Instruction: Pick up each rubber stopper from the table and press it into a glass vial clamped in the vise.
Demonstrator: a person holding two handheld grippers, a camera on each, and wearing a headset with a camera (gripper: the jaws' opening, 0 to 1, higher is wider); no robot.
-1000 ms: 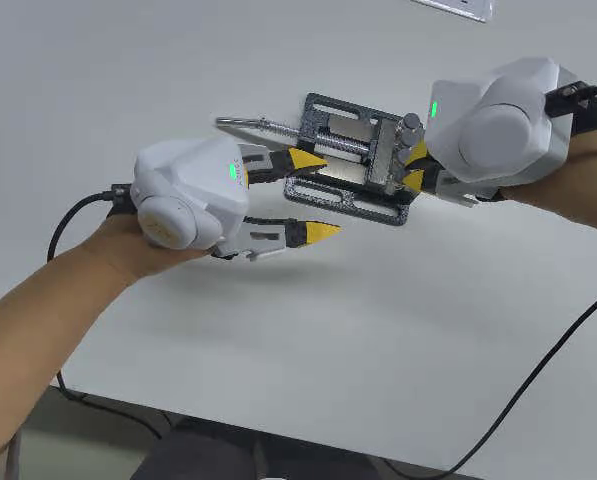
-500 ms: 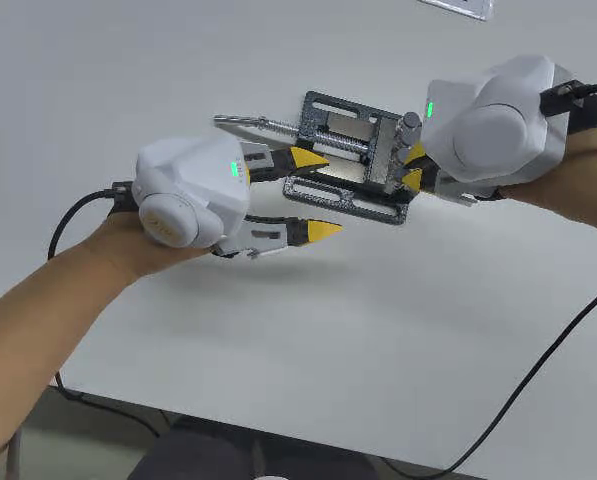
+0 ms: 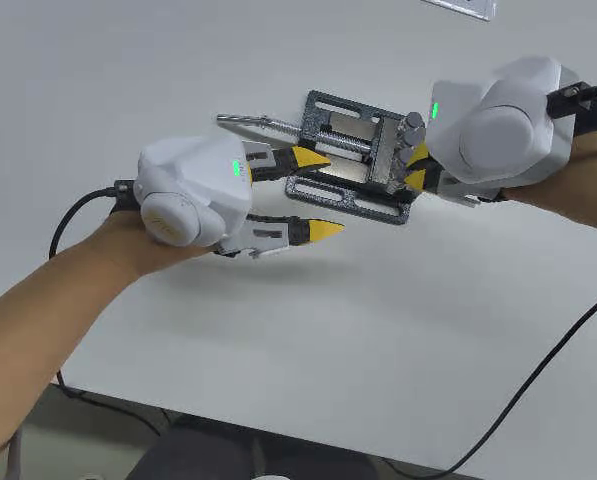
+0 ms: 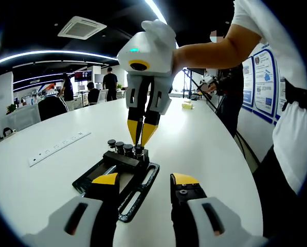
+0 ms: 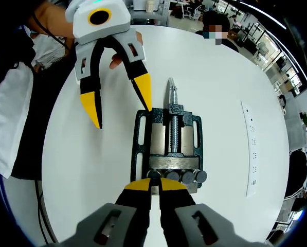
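Left gripper (image 3: 320, 194), centre-left, gapes wide, empty; right gripper (image 3: 416, 166), jaws pinched together, meets end grey rubber stopper (image 4: 139, 150) in dark metal vise (image 5: 141, 135).

Head cam above, all 3 share vise (image 3: 350, 172)

My left gripper (image 3: 328, 194) and right gripper (image 3: 415, 168): rounded white housings, green indicator lights, black jaws, yellow tips, black cables (image 3: 86, 200).

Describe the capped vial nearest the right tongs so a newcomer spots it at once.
Find the dark metal vise on the white table. Four dark-capped vials stand in a row at one end; it is the end vial, the one at the yellow tips of the right tongs.
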